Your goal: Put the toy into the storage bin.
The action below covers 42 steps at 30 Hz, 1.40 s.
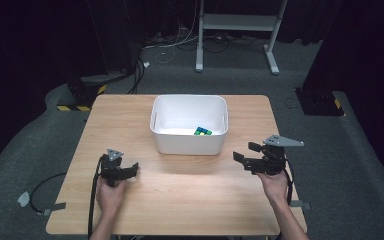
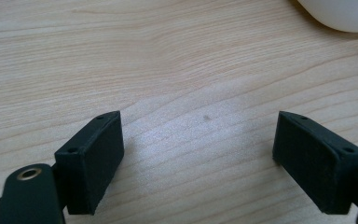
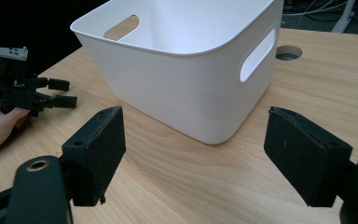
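A white plastic bin (image 1: pixel 189 135) stands at the middle of the wooden table (image 1: pixel 180 200), with a small blue, green and yellow cube (image 1: pixel 202 131) on its floor near the front right corner. My left gripper (image 1: pixel 132 169) hovers open over bare wood at the front left, jaws wide apart, nothing between them (image 2: pixel 198 158). My right gripper (image 1: pixel 246 152) is held open at the front right, pointing toward the bin's near right corner (image 3: pixel 200 93). In the right gripper view the other gripper (image 3: pixel 58 93) appears at far left in a hand.
The bin has slot handles (image 3: pixel 256 56) on its ends. A round cable hole (image 3: pixel 286 52) sits in the tabletop behind the bin. Beyond the table is grey carpet with cables and a white desk frame (image 1: pixel 237 30). Bare wood lies between both grippers.
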Available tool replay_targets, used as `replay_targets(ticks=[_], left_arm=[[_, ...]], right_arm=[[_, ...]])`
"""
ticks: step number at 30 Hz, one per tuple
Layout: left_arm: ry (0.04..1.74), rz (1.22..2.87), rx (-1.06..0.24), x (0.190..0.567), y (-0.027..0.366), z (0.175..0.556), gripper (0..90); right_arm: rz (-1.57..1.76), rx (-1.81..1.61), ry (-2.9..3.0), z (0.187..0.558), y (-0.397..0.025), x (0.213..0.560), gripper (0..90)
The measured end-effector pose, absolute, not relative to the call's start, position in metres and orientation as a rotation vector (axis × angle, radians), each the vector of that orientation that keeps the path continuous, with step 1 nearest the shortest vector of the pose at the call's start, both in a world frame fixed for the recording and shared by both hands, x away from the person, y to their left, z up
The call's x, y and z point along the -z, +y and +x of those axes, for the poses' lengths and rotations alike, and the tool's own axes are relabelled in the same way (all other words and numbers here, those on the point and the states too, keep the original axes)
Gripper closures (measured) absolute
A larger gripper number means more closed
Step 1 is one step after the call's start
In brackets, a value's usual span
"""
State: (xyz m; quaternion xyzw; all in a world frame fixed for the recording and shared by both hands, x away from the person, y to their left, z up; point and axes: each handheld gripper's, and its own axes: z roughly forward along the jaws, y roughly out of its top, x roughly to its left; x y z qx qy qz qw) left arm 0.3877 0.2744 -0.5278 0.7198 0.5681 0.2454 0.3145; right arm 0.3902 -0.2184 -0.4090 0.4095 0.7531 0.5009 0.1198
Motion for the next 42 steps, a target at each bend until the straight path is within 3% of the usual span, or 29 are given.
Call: replay_targets(ticks=[42], left_arm=[[1.497,1.897,-0.647,0.528,0.274,0.388,16.6]], right_arm=[[1.278,-1.400,2.211,0.391,-0.213,0.448,20.7]])
